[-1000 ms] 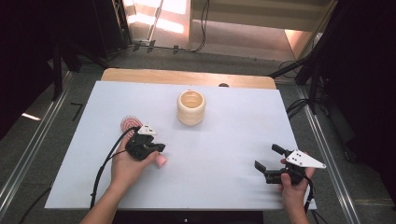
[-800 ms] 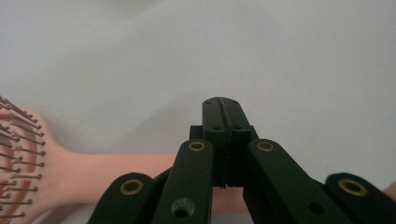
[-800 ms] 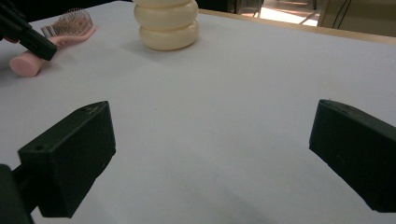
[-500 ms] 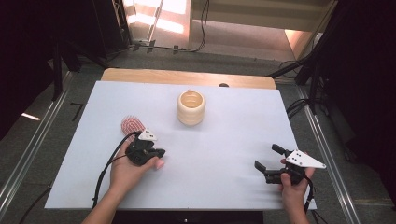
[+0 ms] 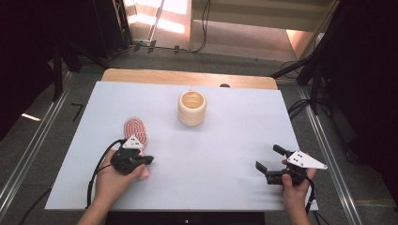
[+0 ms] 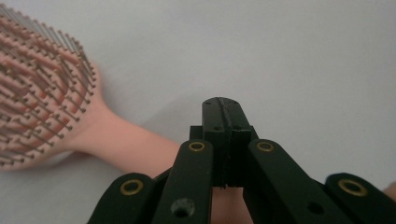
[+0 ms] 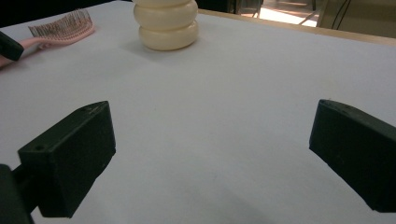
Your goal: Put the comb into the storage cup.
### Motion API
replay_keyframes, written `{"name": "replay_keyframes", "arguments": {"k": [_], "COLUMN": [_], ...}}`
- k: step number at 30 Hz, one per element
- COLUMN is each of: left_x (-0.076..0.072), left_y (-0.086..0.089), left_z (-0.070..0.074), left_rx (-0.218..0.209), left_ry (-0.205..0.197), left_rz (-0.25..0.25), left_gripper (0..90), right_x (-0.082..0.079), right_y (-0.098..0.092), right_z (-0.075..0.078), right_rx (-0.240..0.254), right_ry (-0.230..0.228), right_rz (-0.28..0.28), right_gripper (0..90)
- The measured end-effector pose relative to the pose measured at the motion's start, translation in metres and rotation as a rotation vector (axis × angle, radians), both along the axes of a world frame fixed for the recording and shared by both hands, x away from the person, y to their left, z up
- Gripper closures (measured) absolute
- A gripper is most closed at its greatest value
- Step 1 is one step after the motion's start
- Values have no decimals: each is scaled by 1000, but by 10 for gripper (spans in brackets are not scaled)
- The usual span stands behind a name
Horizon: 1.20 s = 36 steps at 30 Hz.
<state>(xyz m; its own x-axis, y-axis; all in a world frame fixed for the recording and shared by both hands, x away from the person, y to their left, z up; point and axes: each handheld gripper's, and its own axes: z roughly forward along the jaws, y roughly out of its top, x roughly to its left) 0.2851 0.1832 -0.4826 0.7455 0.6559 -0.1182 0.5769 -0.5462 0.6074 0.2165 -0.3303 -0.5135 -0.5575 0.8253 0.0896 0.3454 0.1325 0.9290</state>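
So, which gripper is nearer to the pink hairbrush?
Left. The left gripper is over the pink hairbrush handle, jaws shut; the right gripper is far across the table, jaws open.

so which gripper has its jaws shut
The left gripper: its jaws meet, above the pink brush handle. The right gripper has its jaws wide apart.
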Motion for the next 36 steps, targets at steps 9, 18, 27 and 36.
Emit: {"name": "replay_keyframes", "arguments": {"k": [9, 18, 27, 36], "left_x": [-10, -9, -5, -3], "left_y": [33, 60, 78, 82], "left_z": [1, 2, 4, 7], "left_rx": [14, 37, 52, 43], "left_ry": [-5, -23, -37, -13], "left_rz": [74, 158, 209, 224], "left_gripper": [900, 900, 900, 855], "right_x": [0, 0, 1, 0], "right_y": [1, 1, 1, 1], "right_z": [0, 0, 0, 0], "right_rx": [-4, -4, -4, -5], "right_ry": [3, 2, 3, 2], "right_rz": [-1, -4, -3, -6], "right_gripper": [0, 0, 0, 0]}}
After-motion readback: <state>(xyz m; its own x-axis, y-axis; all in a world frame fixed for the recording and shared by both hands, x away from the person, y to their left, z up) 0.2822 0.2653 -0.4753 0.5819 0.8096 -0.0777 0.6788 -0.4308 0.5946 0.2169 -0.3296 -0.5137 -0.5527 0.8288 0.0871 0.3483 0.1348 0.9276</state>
